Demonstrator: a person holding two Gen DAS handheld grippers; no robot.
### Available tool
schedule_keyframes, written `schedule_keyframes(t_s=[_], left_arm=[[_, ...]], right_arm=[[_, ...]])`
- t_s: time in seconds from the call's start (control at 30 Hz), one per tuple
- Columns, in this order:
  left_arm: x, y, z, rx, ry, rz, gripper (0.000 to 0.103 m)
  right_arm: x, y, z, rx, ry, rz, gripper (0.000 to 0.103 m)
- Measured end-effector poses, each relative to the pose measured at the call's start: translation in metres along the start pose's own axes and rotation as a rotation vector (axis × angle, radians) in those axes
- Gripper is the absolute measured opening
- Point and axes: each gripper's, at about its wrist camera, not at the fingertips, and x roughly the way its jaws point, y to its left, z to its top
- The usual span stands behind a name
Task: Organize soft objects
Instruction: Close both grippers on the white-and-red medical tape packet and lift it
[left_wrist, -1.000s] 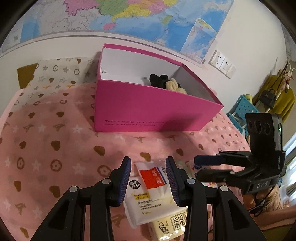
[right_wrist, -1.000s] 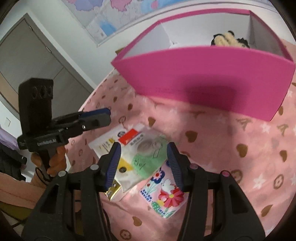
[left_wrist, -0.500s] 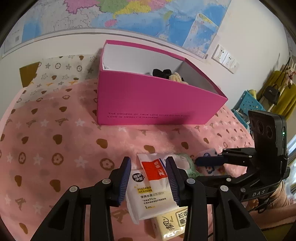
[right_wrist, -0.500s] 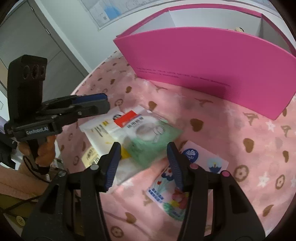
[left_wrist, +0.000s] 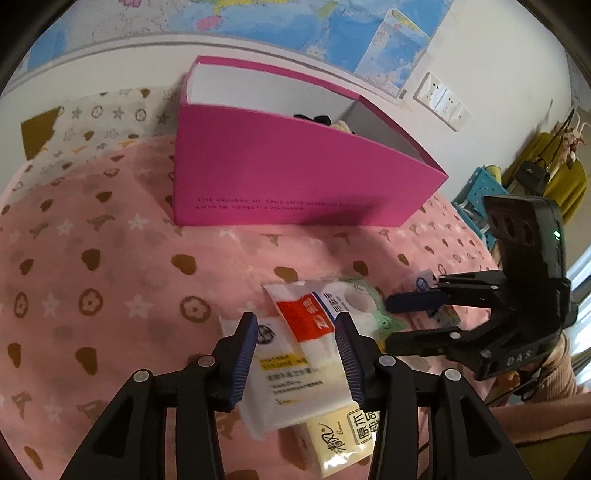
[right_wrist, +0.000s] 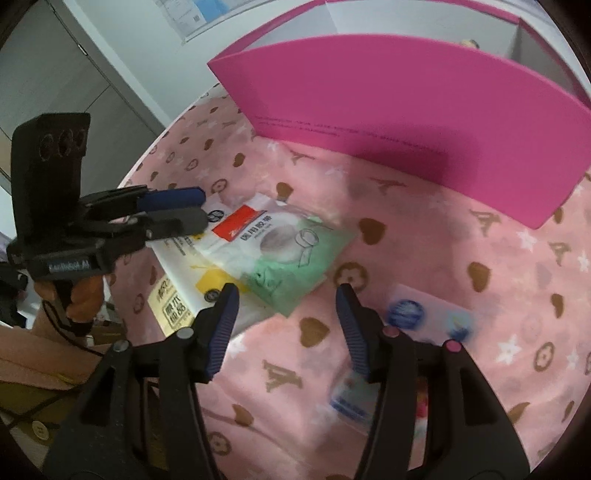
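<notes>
A: Surface is a pink cloth (left_wrist: 110, 258) printed with brown hearts, stars and flowers. Wall behind carries a map (left_wrist: 332, 33) and a white switch plate (left_wrist: 443, 101).

B: The soft packs?

A: A loose overlapping heap near the front edge. On top, a clear pack with a red label (left_wrist: 314, 325); under it a white wipes pack (left_wrist: 284, 384) with a yellow strip; a cream tissue pack (left_wrist: 343, 443) pokes out below; a green pack (right_wrist: 295, 266) lies tucked against the red-label one. A flowered tissue pack (right_wrist: 428, 314) lies apart from the heap, blurred in the right wrist view.

B: Left gripper?

A: The left gripper (left_wrist: 297, 354) hangs over the heap, fingers either side of the red-label and white packs. Jaws are opening; the pads do not press on either pack.

B: And the right?

A: The right gripper (right_wrist: 288, 325) sits low over the cloth, just off the green pack's corner. Jaws opening too, only bare cloth between them. Nothing grasped by either.

B: Further out?

A: A magenta box (left_wrist: 295, 177), lid off, white inside, stands behind the heap, well apart. Something black (left_wrist: 314, 119) and something cream and woolly (left_wrist: 341, 126) show above its rim. A hand (right_wrist: 77, 299) holds the left gripper's handle.
</notes>
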Motion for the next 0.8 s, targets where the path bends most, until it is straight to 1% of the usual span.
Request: schedule_keyframes(t_s=[0.07,0.13,0.23,0.37,0.53,0.67,0.73,0.8], left_arm=[[0.003,0.003,0.000,-0.011,0.011,-0.015,0.045],[0.002,0.005,0.000,-0.017,0.010,-0.032,0.045],[0.004,0.007,0.000,-0.028,0.014,-0.056,0.046],[0.009,0.007,0.003,-0.022,0.028,-0.076,0.050],[0.015,0.003,0.006,-0.009,0.035,-0.063,0.050],[0.015,0.004,0.006,-0.003,0.042,-0.068,0.050],[0.015,0.006,0.008,-0.006,0.050,-0.065,0.050],[0.016,0.006,0.011,0.009,0.060,-0.018,0.050]], right_arm=[[0.005,-0.002,0.002,0.020,0.009,0.018,0.057],[0.005,-0.003,0.005,0.029,-0.001,0.024,0.057],[0.003,-0.008,0.007,0.066,-0.027,0.060,0.057],[-0.002,-0.012,0.009,0.093,-0.051,0.093,0.057],[-0.002,-0.013,0.015,0.103,-0.080,0.114,0.057],[-0.005,-0.016,0.016,0.115,-0.107,0.125,0.057],[-0.007,-0.018,0.016,0.123,-0.108,0.128,0.057],[-0.004,-0.017,0.018,0.118,-0.084,0.064,0.056]])
